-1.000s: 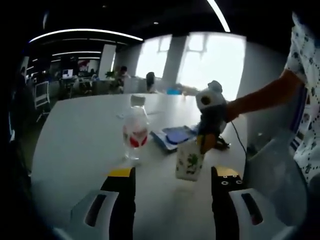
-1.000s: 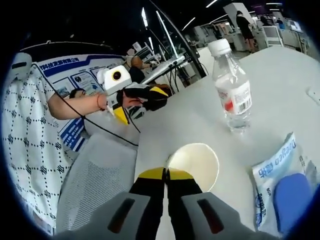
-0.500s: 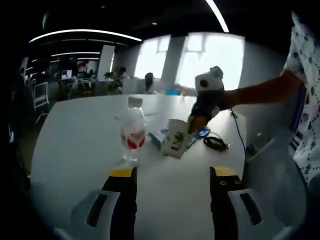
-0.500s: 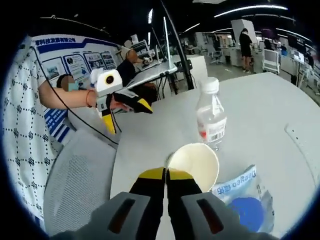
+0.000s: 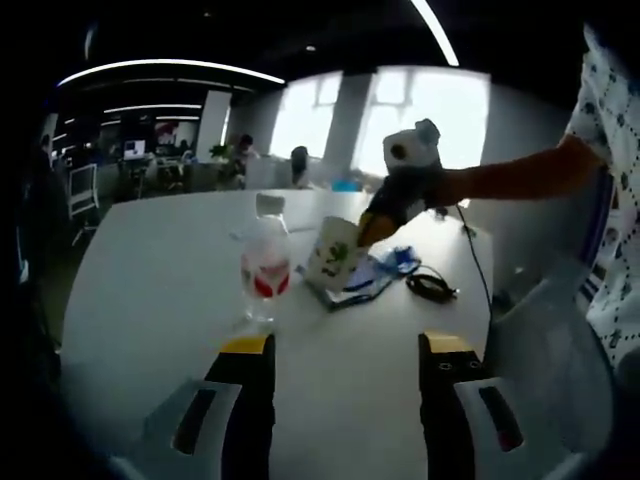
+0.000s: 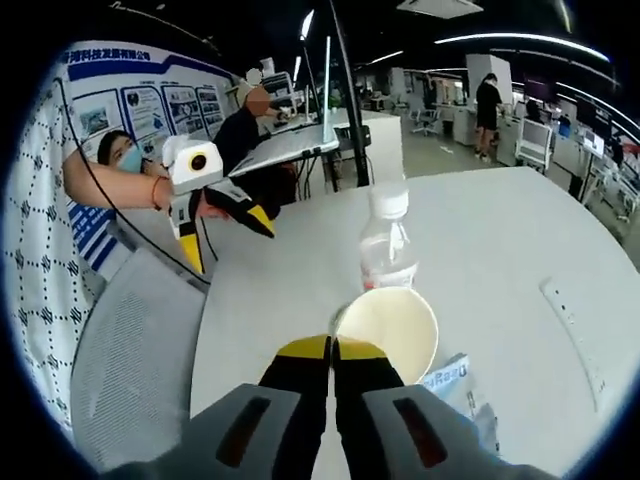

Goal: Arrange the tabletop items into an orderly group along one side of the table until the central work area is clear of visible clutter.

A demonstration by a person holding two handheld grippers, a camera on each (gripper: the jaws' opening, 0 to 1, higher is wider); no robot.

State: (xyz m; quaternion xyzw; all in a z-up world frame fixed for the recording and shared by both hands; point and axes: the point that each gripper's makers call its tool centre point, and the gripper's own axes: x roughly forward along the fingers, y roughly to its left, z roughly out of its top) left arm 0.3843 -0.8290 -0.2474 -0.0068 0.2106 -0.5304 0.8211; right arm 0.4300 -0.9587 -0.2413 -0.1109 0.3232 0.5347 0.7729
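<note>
1. Currently, item one: paper cup (image 5: 333, 254), white with a green plant print, carried in the air by the right gripper (image 5: 372, 228), whose jaws are pressed together on its rim; the right gripper view shows the rim (image 6: 388, 325) pinched just past the yellow jaw tips. Over the last second it has travelled from just ahead of the left gripper's jaws to a spot beside the bottle and above the blue packet, tilting as it went.
2. Item two: water bottle (image 5: 263, 258), clear, red label, white cap, upright on the white table (image 5: 150, 290); unmoved.
3. Item three: blue-and-white packet (image 5: 362, 280), flat on the table, partly under the carried cup; unmoved.
4. Item four: black cable (image 5: 432, 286), coiled loosely just beside the packet, near the table's edge.
5. Item five: left gripper (image 5: 345, 350), jaws spread wide, nothing between them, held low over the near table; in the right gripper view it hangs off the table's edge (image 6: 222, 212).
6. Assessment: the cup is being brought to the bottle-and-packet cluster, so grouping is under way; it is not yet set down.
</note>
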